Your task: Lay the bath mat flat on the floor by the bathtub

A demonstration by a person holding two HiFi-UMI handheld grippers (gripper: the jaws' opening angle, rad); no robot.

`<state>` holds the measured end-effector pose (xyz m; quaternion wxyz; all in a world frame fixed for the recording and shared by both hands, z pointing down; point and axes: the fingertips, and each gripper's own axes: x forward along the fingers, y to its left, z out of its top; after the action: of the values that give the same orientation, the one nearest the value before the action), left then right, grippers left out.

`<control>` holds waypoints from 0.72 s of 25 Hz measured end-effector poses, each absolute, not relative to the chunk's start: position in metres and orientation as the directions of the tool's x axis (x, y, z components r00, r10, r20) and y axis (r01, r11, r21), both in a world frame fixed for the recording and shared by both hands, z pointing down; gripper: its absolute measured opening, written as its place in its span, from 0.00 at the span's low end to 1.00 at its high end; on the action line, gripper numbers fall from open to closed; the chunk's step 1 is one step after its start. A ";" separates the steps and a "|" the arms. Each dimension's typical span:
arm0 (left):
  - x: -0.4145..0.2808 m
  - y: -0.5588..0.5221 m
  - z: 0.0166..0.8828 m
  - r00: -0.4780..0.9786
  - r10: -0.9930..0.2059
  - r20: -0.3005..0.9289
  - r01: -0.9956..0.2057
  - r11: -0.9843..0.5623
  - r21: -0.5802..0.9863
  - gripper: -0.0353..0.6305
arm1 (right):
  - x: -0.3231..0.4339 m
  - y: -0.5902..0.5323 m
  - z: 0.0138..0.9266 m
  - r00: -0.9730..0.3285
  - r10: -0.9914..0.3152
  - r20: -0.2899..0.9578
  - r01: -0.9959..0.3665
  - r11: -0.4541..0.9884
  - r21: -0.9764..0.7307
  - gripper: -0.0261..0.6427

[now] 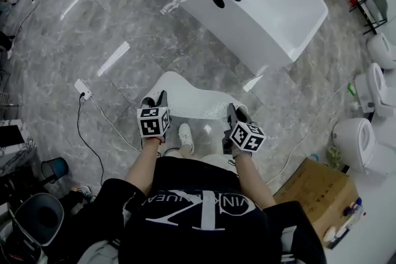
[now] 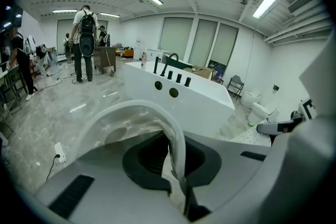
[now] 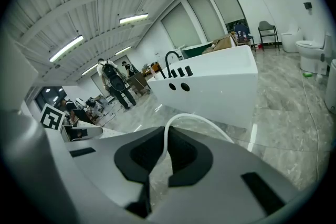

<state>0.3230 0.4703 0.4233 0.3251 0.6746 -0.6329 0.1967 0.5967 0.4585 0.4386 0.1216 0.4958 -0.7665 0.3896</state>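
- Forearms [image 1: 143, 165] extended side by side toward the bathtub [image 1: 266, 21].
- Left tongs [image 1: 155, 99] and right tongs [image 1: 236, 112] each clamp the bath mat [image 1: 193, 94] edge farthest from the bathtub.
- Mat-to-floor contact indiscernible.

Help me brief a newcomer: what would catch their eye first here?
The white bath mat is held by the left gripper and the right gripper, both shut on its near edge, just ahead of the person. Beyond it, the white bathtub stands on the grey floor, with toilets at the right.

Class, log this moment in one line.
left hand-held gripper: shut on bath mat; right hand-held gripper: same; bath mat: not flat; bathtub: ahead
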 end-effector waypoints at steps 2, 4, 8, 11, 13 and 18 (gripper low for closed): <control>0.311 0.463 0.423 0.119 -0.731 0.672 -0.982 0.014 0.190 0.09 | 0.583 0.451 0.438 -0.485 -0.664 0.569 -0.851 0.210 -0.481 0.09; 0.298 0.455 0.420 0.112 -0.741 0.662 -0.981 0.022 0.191 0.09 | 0.569 0.443 0.437 -0.497 -0.662 0.561 -0.846 0.225 -0.483 0.09; 0.269 0.439 0.414 0.087 -0.754 0.651 -0.983 0.041 0.179 0.09 | 0.540 0.423 0.434 -0.524 -0.658 0.541 -0.831 0.255 -0.495 0.09; 0.248 0.426 0.404 0.067 -0.768 0.636 -0.984 0.054 0.169 0.09 | 0.517 0.407 0.429 -0.545 -0.655 0.524 -0.818 0.279 -0.502 0.09; 0.233 0.414 0.398 0.055 -0.779 0.625 -0.984 0.064 0.166 0.09 | 0.500 0.394 0.425 -0.563 -0.649 0.512 -0.808 0.302 -0.505 0.09; 0.195 0.378 0.390 0.033 -0.788 0.614 -0.980 0.096 0.175 0.09 | 0.462 0.357 0.421 -0.598 -0.626 0.501 -0.790 0.355 -0.500 0.09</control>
<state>0.1951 0.3785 0.3898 0.2998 0.6532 -0.6768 0.1598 0.4615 0.3571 0.4215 0.1120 0.4340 -0.8154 0.3664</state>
